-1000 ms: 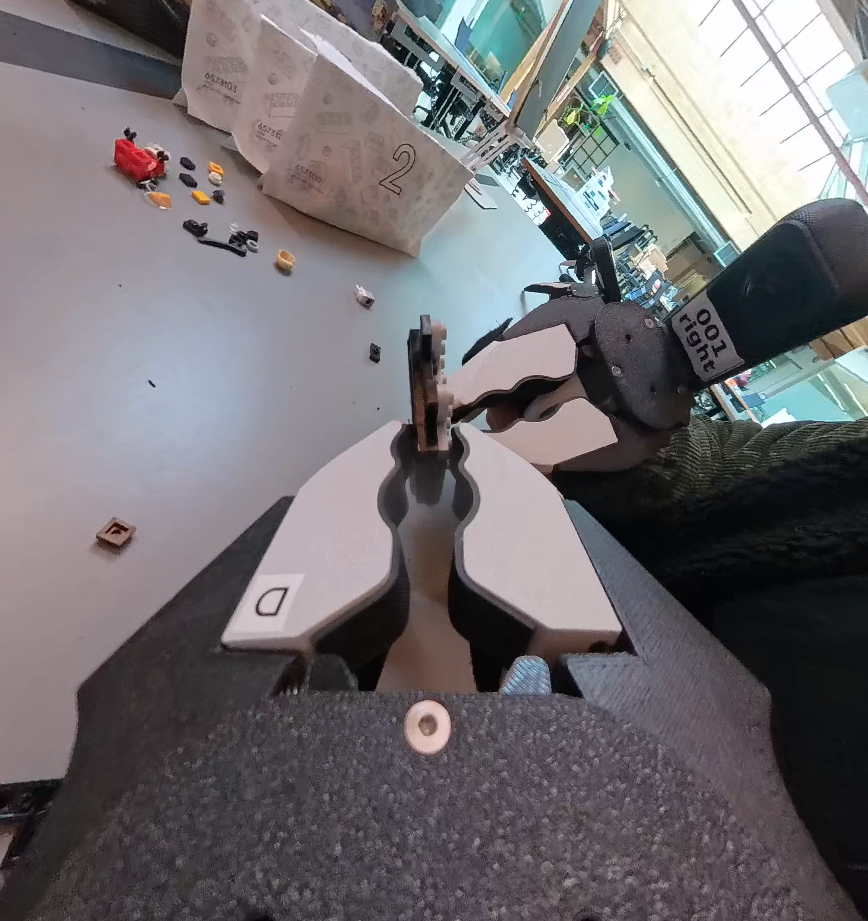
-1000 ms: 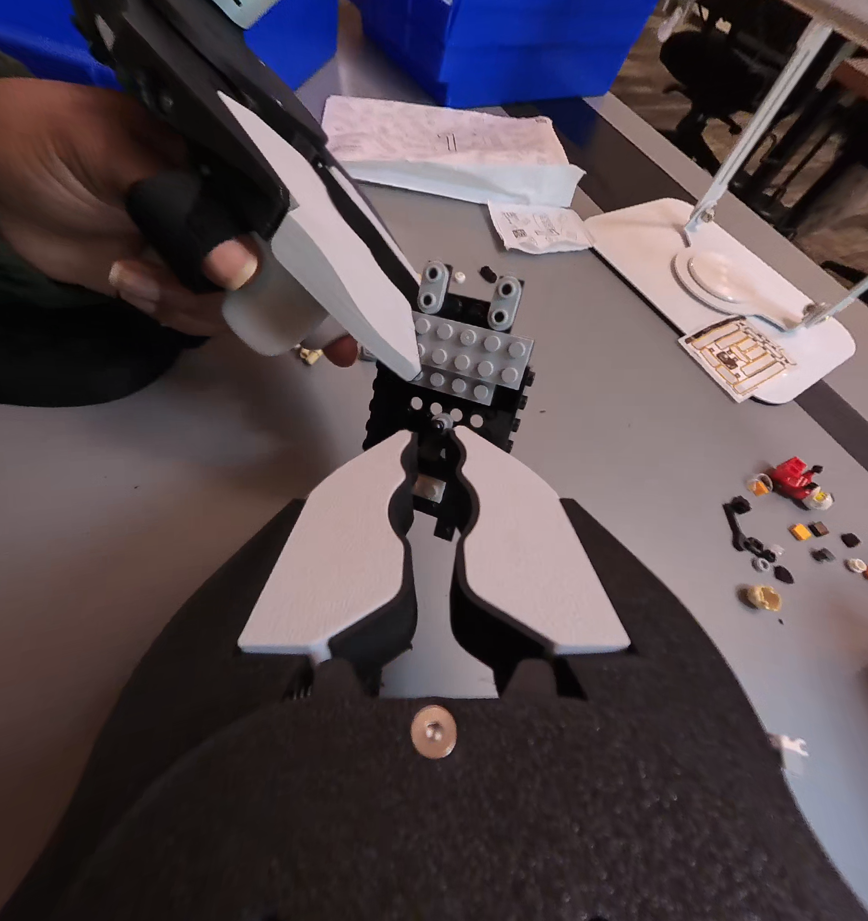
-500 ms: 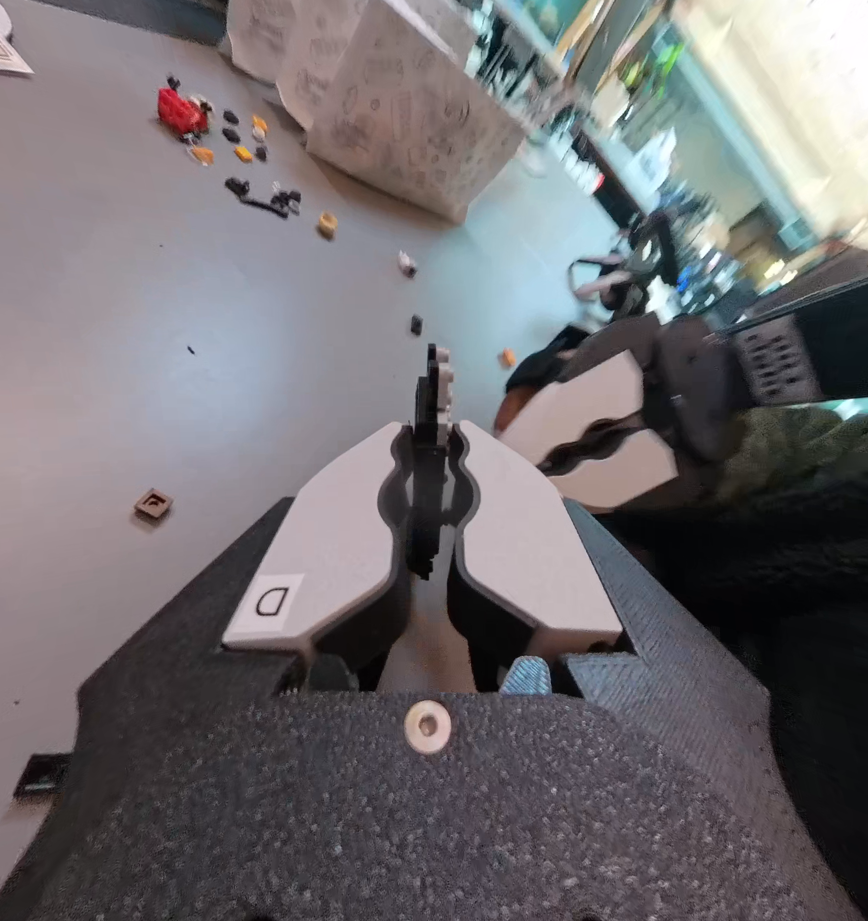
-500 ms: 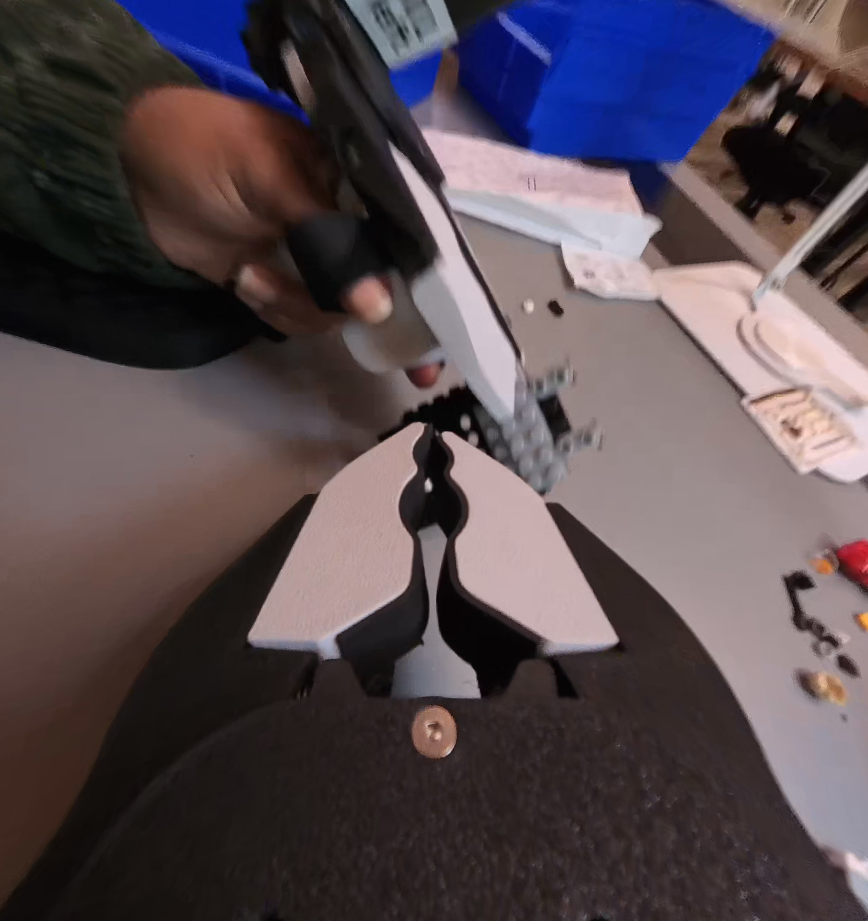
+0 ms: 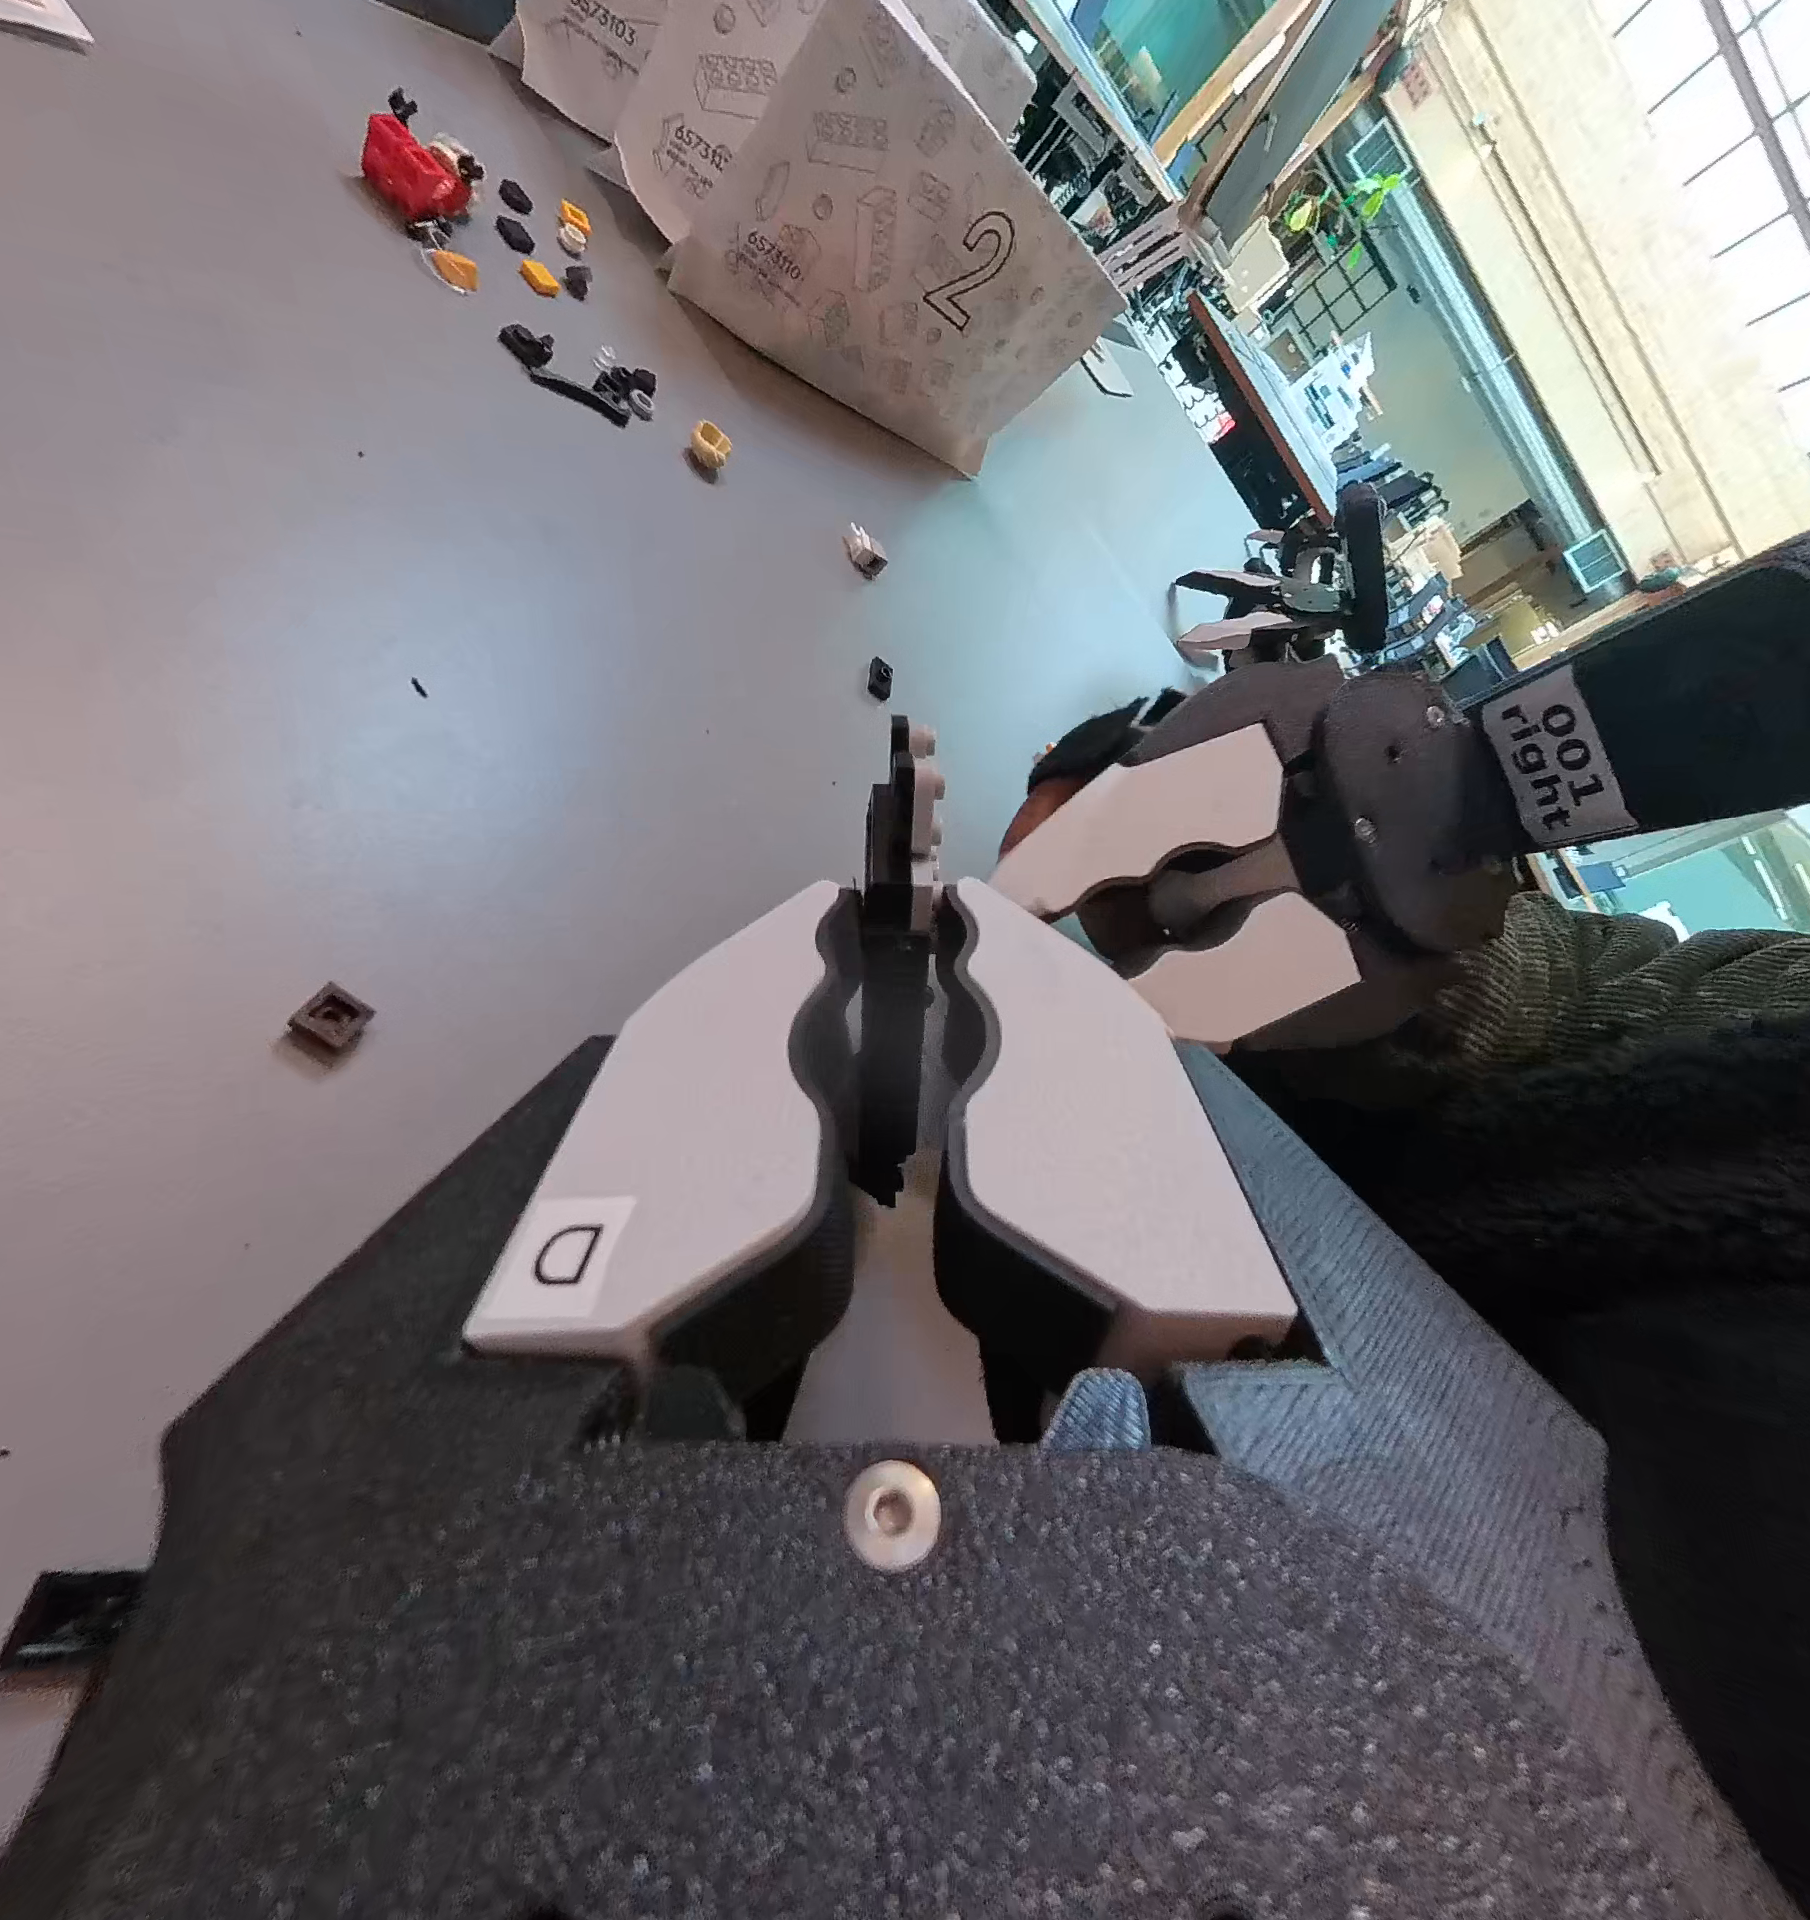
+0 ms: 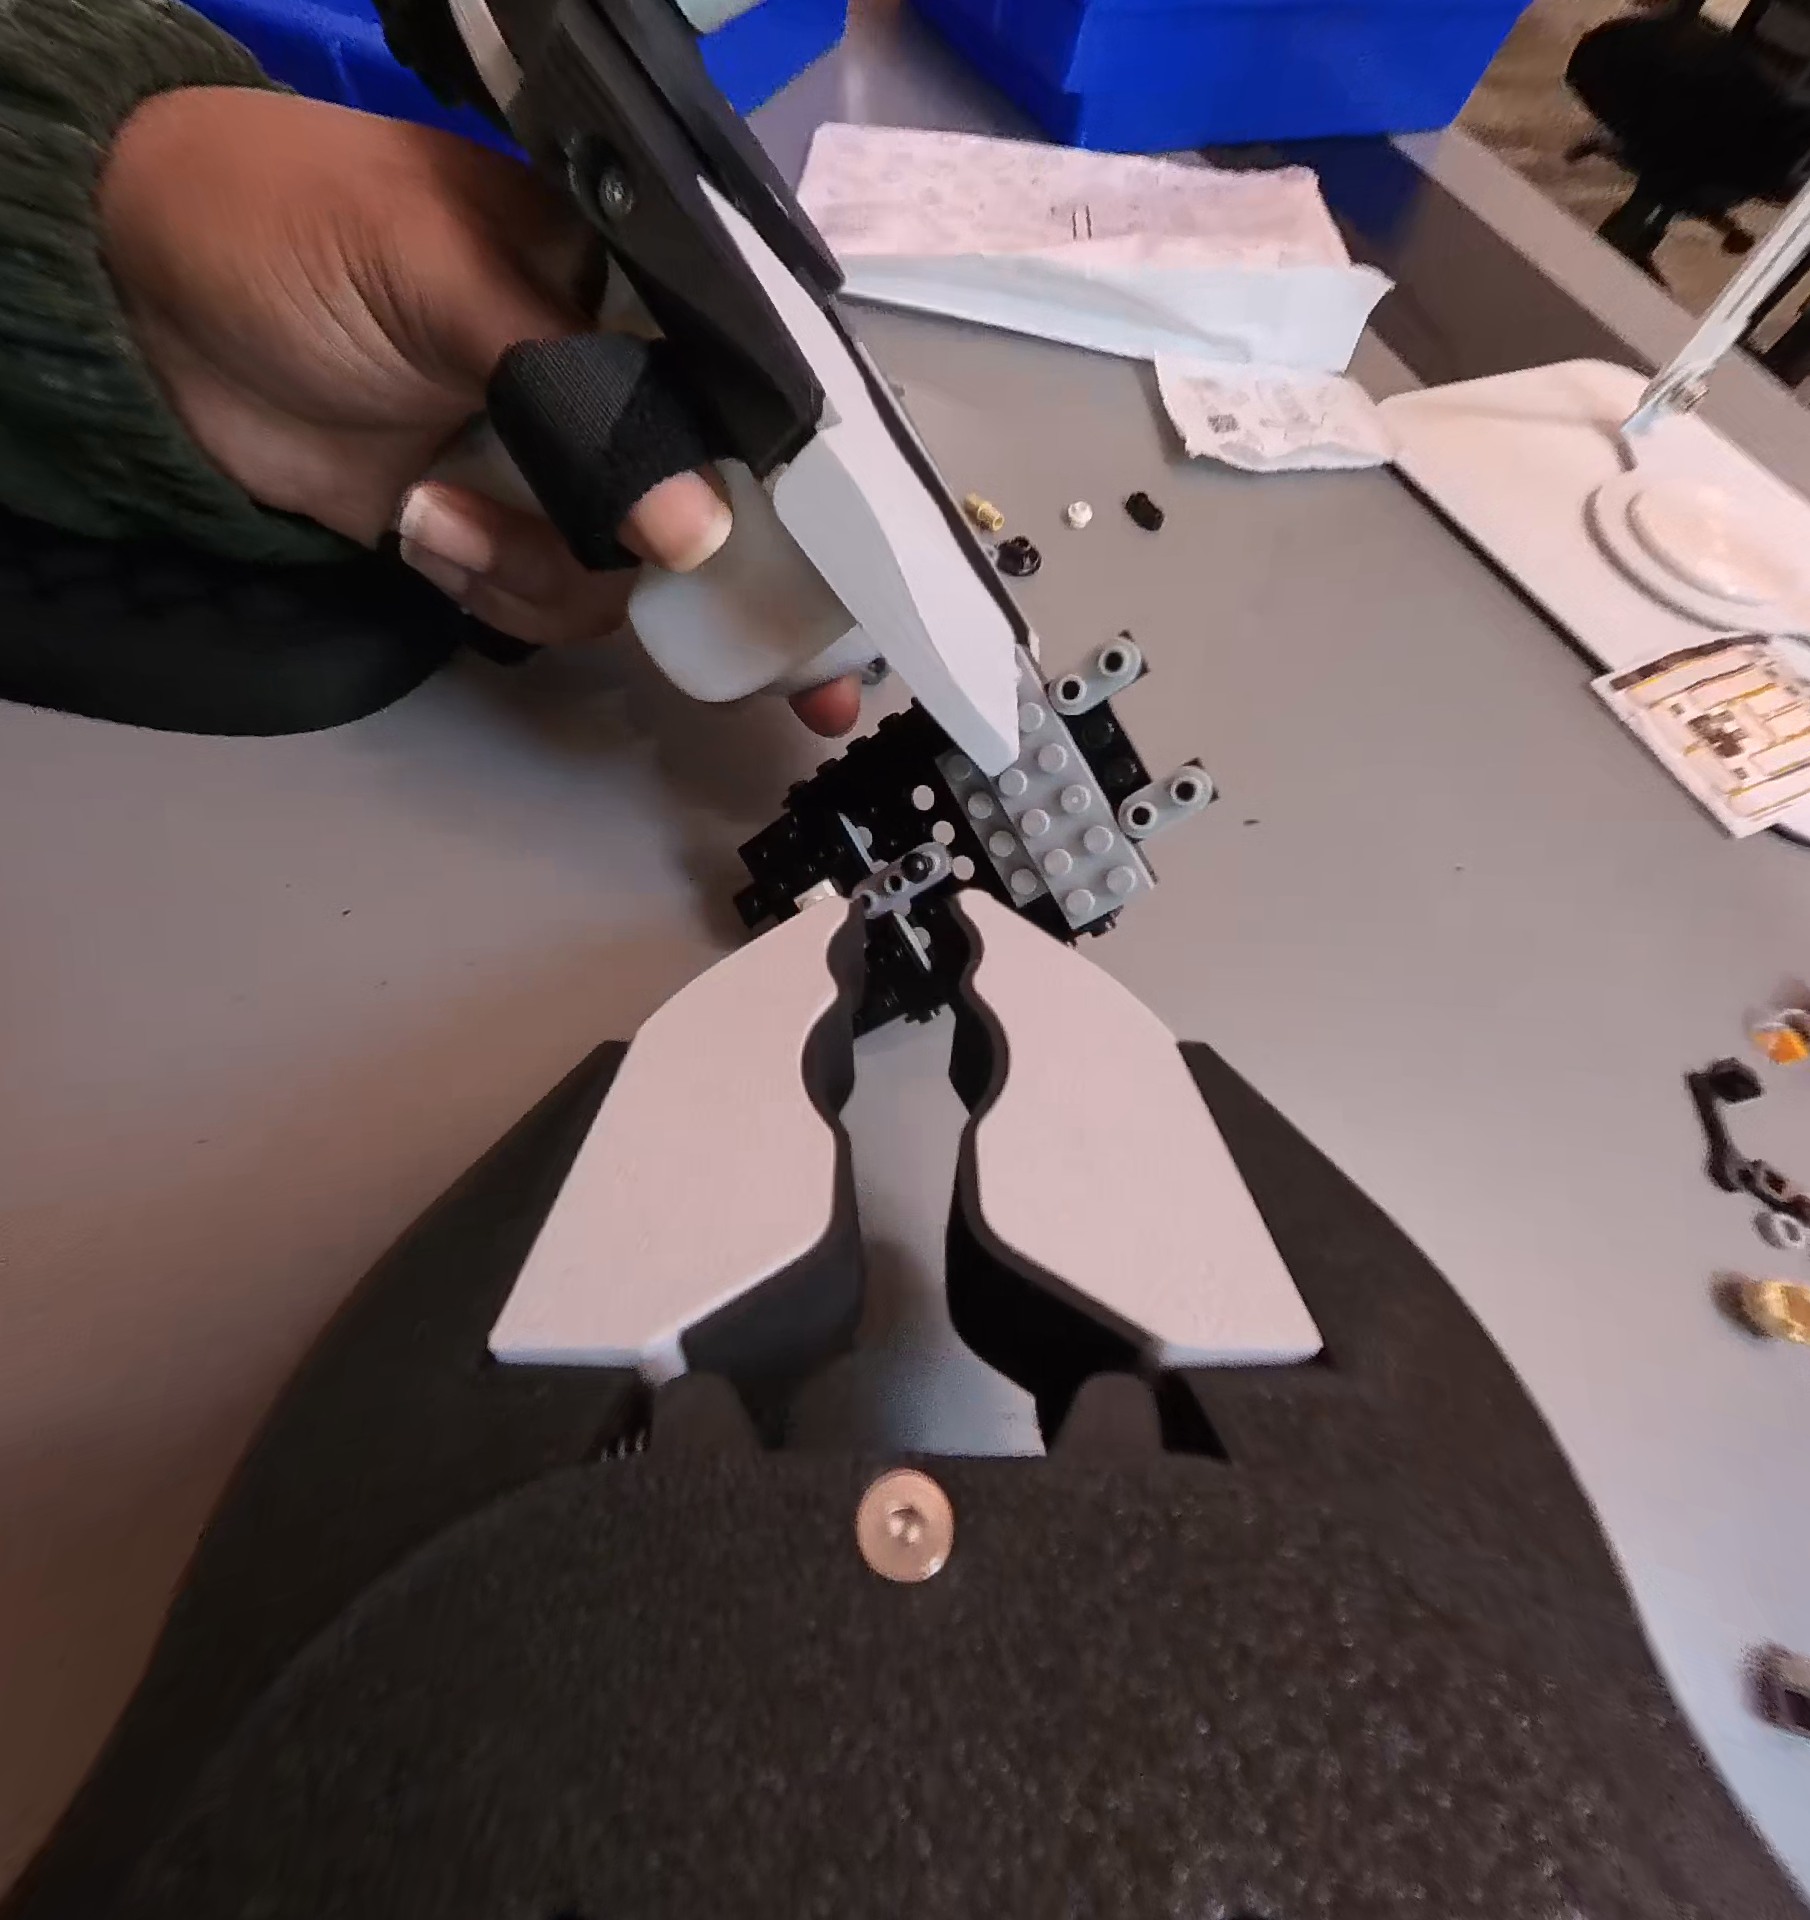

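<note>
My left gripper (image 5: 901, 894) is shut on a black and grey brick assembly (image 5: 906, 821) and holds it edge-on above the grey table (image 5: 257, 727). In the right wrist view the left gripper (image 6: 994, 717) clamps the assembly (image 6: 1057, 831) from above, its studded grey plate facing me. My right gripper (image 6: 909, 914) is open, its tips just short of a small grey piece with a black pin (image 6: 901, 878) on the assembly. The left wrist view shows the right gripper (image 5: 1046, 904) with fingers parted, close beside the assembly.
Loose small pieces (image 5: 527, 260) and a red part (image 5: 402, 166) lie by white paper bags (image 5: 880, 249). A brown tile (image 5: 332, 1023) lies alone on the table. Blue bins (image 6: 1192, 52), papers (image 6: 1067, 239) and a white lamp base (image 6: 1607, 520) stand behind. Both grippers' tips are close together, under 4 cm apart. It is some 8 cm from my left tips to the brown tile (image 5: 332, 1023).
My right gripper drew back from the assembly and shut on nothing, then opened and came back to the small grey piece. The left gripper kept its hold and tilted the assembly.
</note>
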The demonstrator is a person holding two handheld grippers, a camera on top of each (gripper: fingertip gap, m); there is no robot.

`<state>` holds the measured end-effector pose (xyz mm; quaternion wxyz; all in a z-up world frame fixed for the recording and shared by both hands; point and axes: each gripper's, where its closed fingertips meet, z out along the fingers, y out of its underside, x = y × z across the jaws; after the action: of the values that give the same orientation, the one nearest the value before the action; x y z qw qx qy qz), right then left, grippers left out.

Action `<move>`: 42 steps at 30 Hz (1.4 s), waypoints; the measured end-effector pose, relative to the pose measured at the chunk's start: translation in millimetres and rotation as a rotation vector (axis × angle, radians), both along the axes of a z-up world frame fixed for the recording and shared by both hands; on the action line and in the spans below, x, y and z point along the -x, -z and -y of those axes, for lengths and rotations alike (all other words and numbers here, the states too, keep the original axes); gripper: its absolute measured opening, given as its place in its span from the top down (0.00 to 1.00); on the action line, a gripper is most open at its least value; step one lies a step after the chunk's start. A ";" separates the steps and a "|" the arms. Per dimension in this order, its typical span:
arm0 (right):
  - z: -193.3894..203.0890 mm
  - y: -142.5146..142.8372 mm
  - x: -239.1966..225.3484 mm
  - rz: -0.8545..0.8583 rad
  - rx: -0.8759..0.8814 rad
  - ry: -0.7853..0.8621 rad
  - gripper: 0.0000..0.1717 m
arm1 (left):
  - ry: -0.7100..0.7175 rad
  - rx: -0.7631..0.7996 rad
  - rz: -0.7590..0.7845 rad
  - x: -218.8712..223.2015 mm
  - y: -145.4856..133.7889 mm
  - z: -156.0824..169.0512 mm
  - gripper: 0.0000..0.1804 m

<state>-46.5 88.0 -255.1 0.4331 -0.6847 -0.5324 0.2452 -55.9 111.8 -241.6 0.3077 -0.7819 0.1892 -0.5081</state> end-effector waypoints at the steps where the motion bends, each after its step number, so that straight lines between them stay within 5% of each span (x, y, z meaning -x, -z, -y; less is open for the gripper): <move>1: 0.1 2.6 1.9 0.009 0.007 0.001 0.92 | 0.003 0.008 0.006 -1.1 0.3 0.6 0.93; 20: 12.4 -5.8 7.8 0.116 -0.330 -0.050 0.98 | 0.045 -0.026 -0.057 -8.1 7.6 5.4 0.91; 34: 13.7 -10.4 -5.6 0.070 -0.289 -0.045 0.98 | 0.092 -0.007 -0.046 -12.2 9.8 9.2 0.91; 42: 6.8 0.5 -8.6 0.037 -0.087 -0.028 0.97 | 0.179 0.011 -0.120 -20.3 23.0 25.1 0.91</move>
<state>-37.9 81.2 -255.6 0.4491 -0.6621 -0.5601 0.2152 -35.6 86.7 -264.6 0.2449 -0.7924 0.2736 -0.4871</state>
